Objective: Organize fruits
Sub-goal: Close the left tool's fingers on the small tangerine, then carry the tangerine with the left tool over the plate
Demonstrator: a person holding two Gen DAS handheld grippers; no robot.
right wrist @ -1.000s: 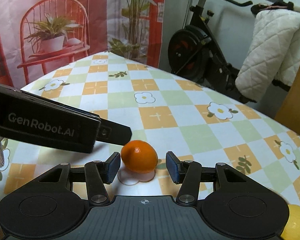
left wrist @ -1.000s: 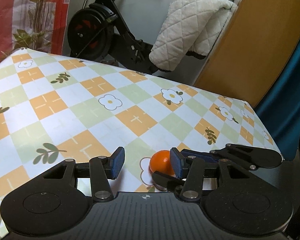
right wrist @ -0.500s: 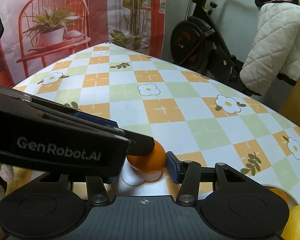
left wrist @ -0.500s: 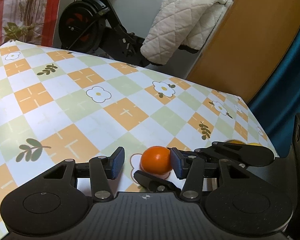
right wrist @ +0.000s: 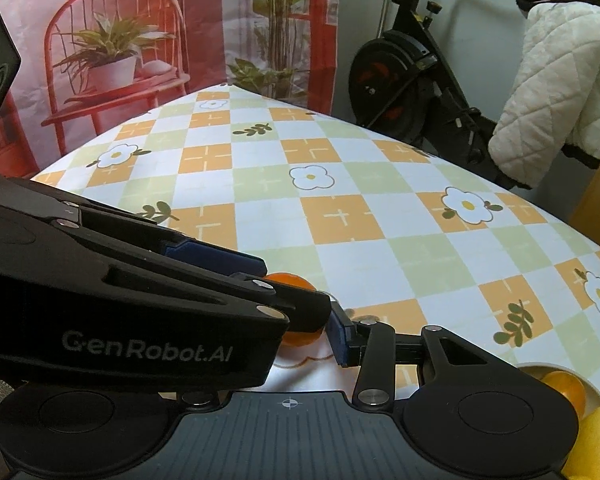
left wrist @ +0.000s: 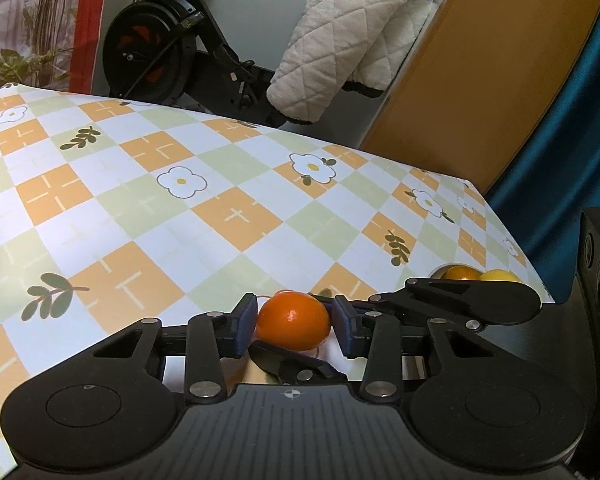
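Note:
An orange (left wrist: pixel 288 330) lies on the checked tablecloth (left wrist: pixel 228 216). My left gripper (left wrist: pixel 294 326) has it between its blue pads (left wrist: pixel 244 326), which touch both sides as the jaws close. My right gripper (right wrist: pixel 296 336) reaches the same orange (right wrist: pixel 300 338) from the right, its jaws also closing. One of its fingers (left wrist: pixel 292 364) sits just in front of the fruit and the other (left wrist: pixel 472 300) behind it. In the right wrist view the left gripper's arm (right wrist: pixel 140 320) hides the right gripper's left finger, so contact there is unclear.
A bowl (right wrist: pixel 540 368) at the table's right edge holds another orange (right wrist: pixel 564 388) and a lemon (right wrist: pixel 596 432). Beyond the table stand an exercise bike (left wrist: pixel 160 48), a white quilted jacket (left wrist: pixel 348 36) and a wooden door (left wrist: pixel 480 72).
The left gripper swung across until the orange sat between its pads, then its jaws narrowed onto it. The right gripper's jaws narrowed a little. The left gripper now covers more of the right wrist view.

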